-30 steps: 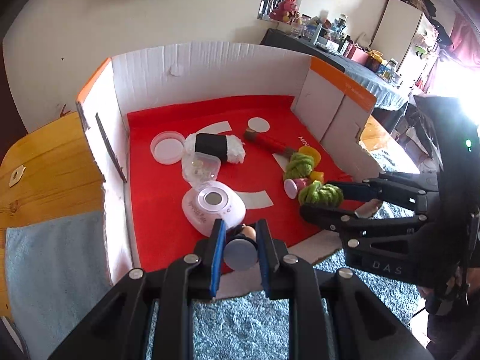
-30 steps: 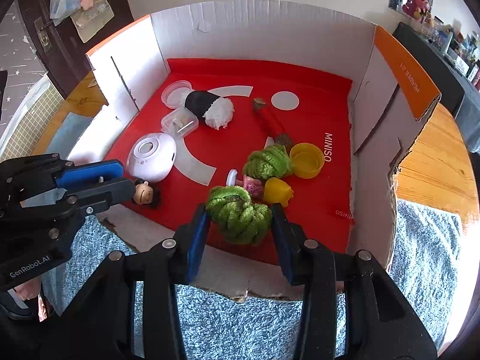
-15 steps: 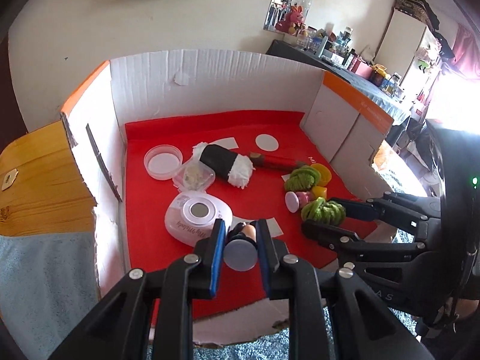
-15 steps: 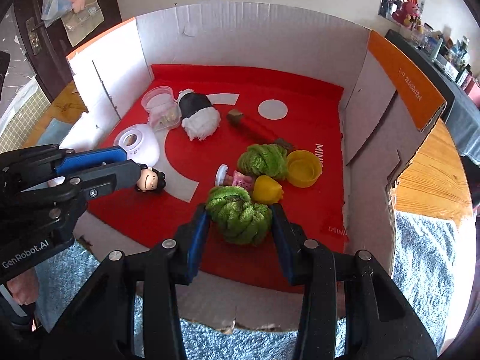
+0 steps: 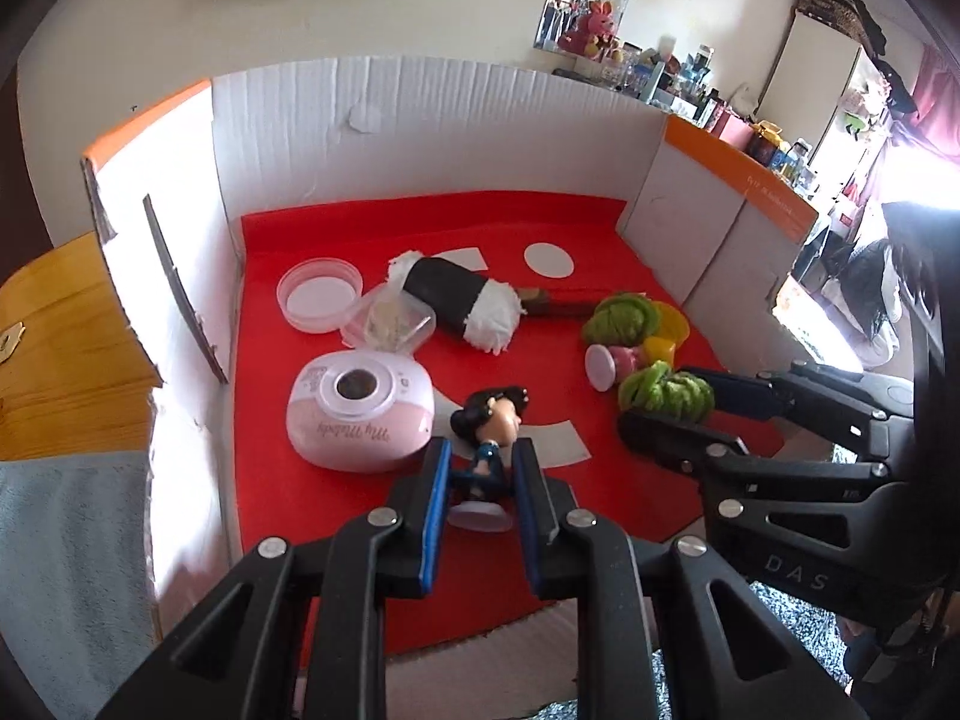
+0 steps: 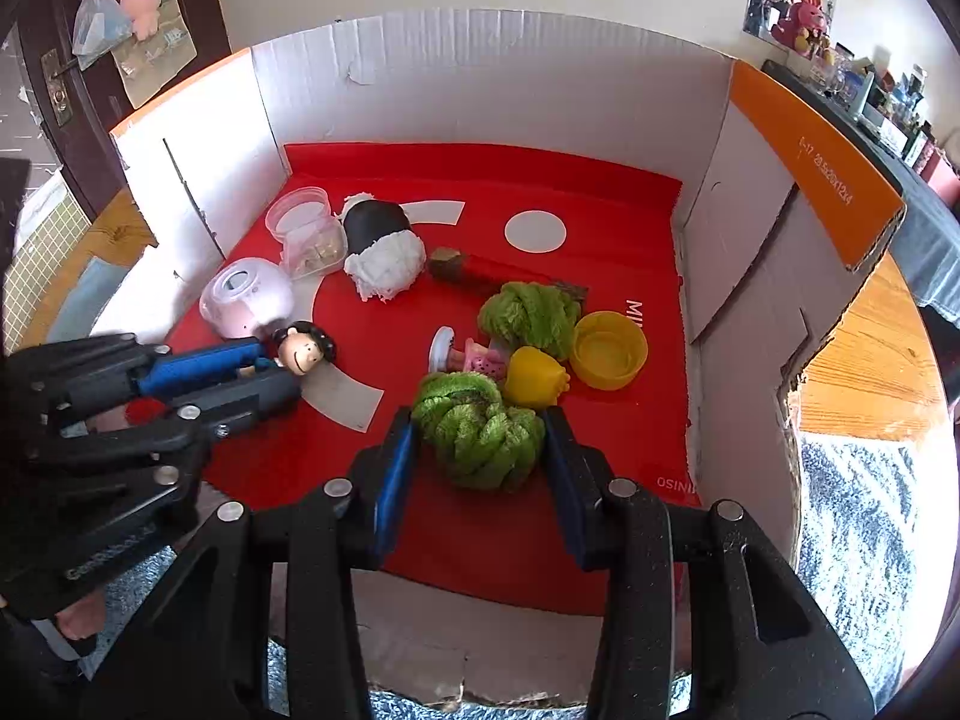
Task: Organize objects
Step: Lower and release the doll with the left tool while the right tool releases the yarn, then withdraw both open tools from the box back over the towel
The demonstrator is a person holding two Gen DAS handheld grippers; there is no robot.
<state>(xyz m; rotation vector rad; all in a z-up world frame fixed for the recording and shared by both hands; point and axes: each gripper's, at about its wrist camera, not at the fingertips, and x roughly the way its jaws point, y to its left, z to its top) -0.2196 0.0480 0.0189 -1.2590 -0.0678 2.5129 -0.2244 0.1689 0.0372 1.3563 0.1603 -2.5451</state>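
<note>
Near the box's front edge, the left gripper [image 5: 480, 468] pinches a doll [image 5: 489, 450]; the right gripper [image 6: 477, 456] clamps a green yarn ball [image 6: 477, 438], which could knock the yellow toy [image 6: 534, 384] touching it.

The pink device [image 5: 359, 414] reads "My Melody"; the right gripper [image 5: 666, 408] body, "DAS".
</note>
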